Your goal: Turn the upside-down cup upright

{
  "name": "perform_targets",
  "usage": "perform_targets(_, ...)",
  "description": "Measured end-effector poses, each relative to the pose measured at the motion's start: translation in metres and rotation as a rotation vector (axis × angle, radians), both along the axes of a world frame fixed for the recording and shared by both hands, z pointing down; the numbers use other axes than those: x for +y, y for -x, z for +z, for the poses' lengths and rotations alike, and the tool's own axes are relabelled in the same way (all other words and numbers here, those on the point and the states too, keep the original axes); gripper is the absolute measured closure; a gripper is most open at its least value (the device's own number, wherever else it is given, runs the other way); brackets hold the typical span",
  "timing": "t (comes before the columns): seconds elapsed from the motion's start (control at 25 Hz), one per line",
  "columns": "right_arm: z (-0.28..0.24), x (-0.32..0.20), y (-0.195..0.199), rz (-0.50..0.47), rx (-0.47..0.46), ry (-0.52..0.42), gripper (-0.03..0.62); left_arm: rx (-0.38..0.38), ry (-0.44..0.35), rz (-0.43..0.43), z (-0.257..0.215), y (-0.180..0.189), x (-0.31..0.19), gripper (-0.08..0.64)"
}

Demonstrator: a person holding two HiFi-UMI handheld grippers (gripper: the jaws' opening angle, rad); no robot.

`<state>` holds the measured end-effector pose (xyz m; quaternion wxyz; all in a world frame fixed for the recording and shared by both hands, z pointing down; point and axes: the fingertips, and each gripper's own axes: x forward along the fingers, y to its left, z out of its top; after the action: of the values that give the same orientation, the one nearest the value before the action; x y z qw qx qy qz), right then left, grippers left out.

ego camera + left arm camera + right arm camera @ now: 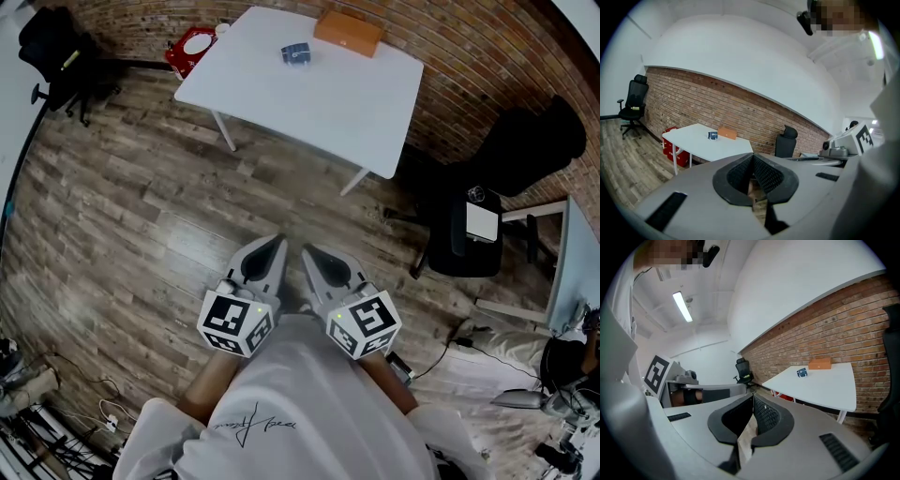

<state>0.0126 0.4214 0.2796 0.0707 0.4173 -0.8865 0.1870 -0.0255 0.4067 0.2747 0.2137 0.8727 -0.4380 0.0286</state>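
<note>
A small blue cup (295, 53) stands on the white table (328, 103) far ahead of me, too distant to tell which way up it is. It also shows as a speck in the left gripper view, cup (712, 135), and in the right gripper view, cup (802, 372). My left gripper (273, 247) and right gripper (309, 253) are held side by side close to my body over the wooden floor, well short of the table. Both are shut with nothing between the jaws, as seen along the left gripper (752, 156) and the right gripper (753, 397).
An orange-brown box (349, 33) lies on the table behind the cup. A red crate (190, 49) sits by the table's left end. Black office chairs stand at far left (54, 52) and right (459, 232). Another desk (574, 267) and cables (75, 412) edge the floor.
</note>
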Motion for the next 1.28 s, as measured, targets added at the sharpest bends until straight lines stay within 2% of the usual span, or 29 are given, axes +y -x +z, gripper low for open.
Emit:
perform_targets(0.32, -0.002, -0.030, 0.029, 0.023, 0.026, -0.012, 0.571, 0.016, -0.001, 0.023, 0.002, 0.030, -0.029, 0.552)
perform_targets(0.76, -0.004, -0.062, 0.055, 0.063, 0.032, -0.036, 0.571, 0.011, -0.013, 0.059, 0.003, 0.052, -0.054, 0.552)
perform_targets(1.04, -0.004, -0.074, 0.065, 0.062, 0.032, -0.033, 0.571, 0.041, 0.005, 0.054, -0.002, 0.065, -0.068, 0.552)
perform_targets(1.28, -0.003, -0.087, 0.062, 0.062, 0.029, -0.032, 0.571, 0.052, 0.000, 0.062, -0.005, 0.061, -0.083, 0.552)
